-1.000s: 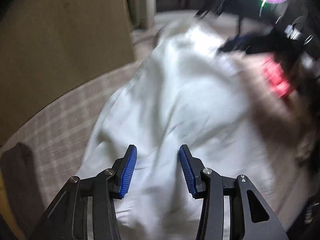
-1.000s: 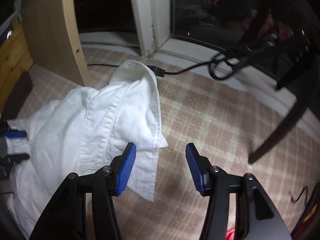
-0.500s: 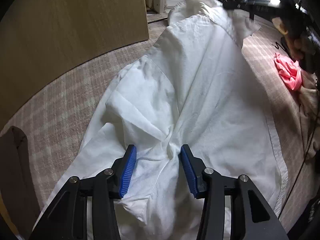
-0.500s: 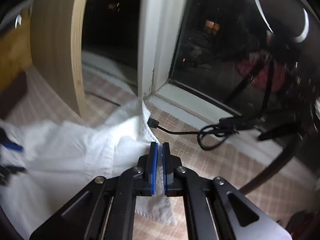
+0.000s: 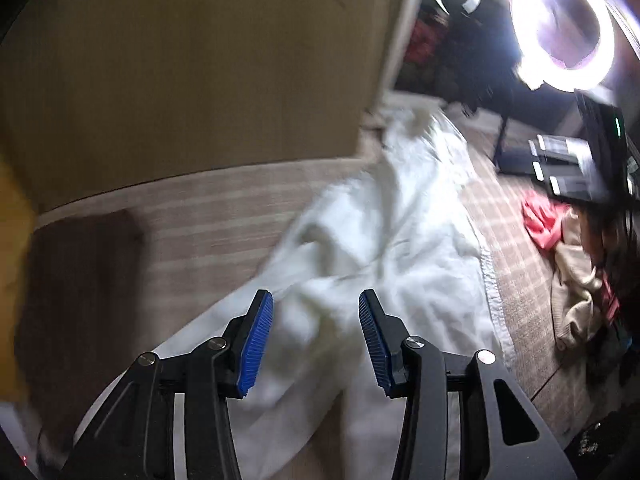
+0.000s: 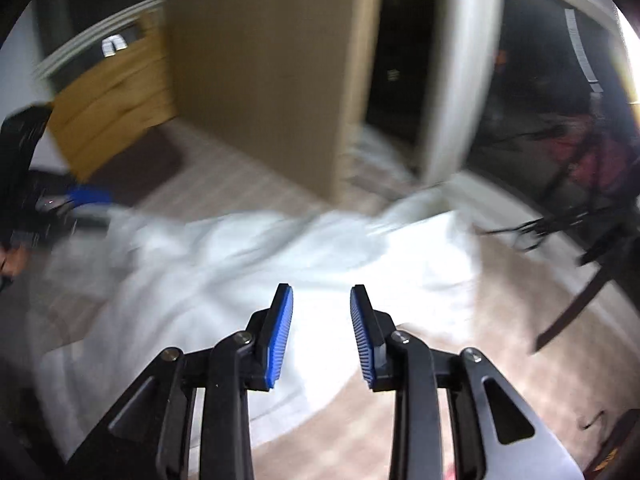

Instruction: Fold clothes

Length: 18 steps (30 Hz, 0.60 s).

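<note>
A white shirt (image 5: 392, 248) lies rumpled on the checked carpet (image 5: 224, 216), stretching from near me toward the far window. My left gripper (image 5: 316, 340) is open just above the shirt's near part, with cloth showing between the blue pads but not clamped. In the right wrist view the same shirt (image 6: 248, 264) spreads across the middle, blurred by motion. My right gripper (image 6: 322, 332) is open and empty above its near edge. The left gripper (image 6: 86, 198) shows at the far left of that view.
A tall wooden board (image 5: 192, 68) stands left of the shirt, with a dark mat (image 5: 80, 280) below it. A pink garment (image 5: 542, 220) and beige cloth (image 5: 576, 280) lie at right. A ring light (image 5: 564, 28) glares above. A black cable (image 6: 528, 228) and window frame (image 6: 456, 80) stand behind.
My right gripper, shut on the shirt collar half a second ago, has opened and pulled back. My left gripper has lifted off the bunched cloth and swung left. The shirt has dropped flat.
</note>
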Each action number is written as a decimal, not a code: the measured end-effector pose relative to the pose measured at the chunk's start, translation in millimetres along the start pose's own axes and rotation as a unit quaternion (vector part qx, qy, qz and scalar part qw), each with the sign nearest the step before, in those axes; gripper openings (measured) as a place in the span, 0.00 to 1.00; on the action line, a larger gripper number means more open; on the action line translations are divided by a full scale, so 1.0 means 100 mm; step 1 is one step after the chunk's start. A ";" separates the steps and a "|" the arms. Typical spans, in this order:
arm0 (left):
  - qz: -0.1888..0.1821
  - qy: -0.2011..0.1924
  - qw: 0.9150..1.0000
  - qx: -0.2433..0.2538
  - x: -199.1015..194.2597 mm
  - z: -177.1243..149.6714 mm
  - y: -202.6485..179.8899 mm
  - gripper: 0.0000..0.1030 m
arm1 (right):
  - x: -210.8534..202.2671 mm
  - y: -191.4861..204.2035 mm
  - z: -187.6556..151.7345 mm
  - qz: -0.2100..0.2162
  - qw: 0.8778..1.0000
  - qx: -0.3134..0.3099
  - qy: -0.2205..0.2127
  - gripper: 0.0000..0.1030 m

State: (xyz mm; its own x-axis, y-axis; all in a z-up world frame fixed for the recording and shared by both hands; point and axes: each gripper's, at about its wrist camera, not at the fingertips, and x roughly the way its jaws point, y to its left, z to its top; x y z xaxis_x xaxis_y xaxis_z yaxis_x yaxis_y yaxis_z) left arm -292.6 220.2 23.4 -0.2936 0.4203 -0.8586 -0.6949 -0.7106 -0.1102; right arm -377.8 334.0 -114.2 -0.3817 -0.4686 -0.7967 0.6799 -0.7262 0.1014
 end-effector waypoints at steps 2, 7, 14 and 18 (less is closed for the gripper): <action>0.013 -0.011 1.000 -0.022 -0.32 -0.23 0.09 0.42 | 0.04 0.19 -0.10 0.052 0.998 0.010 0.017 0.29; 0.043 0.009 0.997 -0.067 -0.87 -1.02 0.26 0.42 | 0.22 0.65 -0.39 0.121 0.990 0.020 0.066 0.29; 0.059 0.047 0.991 -0.110 -1.32 -2.09 0.17 0.42 | -0.19 0.79 -0.55 0.210 0.973 0.067 0.064 0.29; 0.020 0.071 0.991 -0.112 -0.90 -2.23 0.01 0.42 | -0.34 1.08 -0.85 0.217 0.971 0.085 0.063 0.29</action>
State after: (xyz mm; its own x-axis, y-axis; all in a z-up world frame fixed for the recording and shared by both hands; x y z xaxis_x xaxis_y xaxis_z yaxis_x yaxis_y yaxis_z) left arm -120.3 56.0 -11.2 -0.2117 0.3160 -0.9248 -0.5170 -0.8392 -0.1684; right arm -238.0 314.0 -127.2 0.0046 -0.6905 -0.7234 0.6428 -0.5521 0.5310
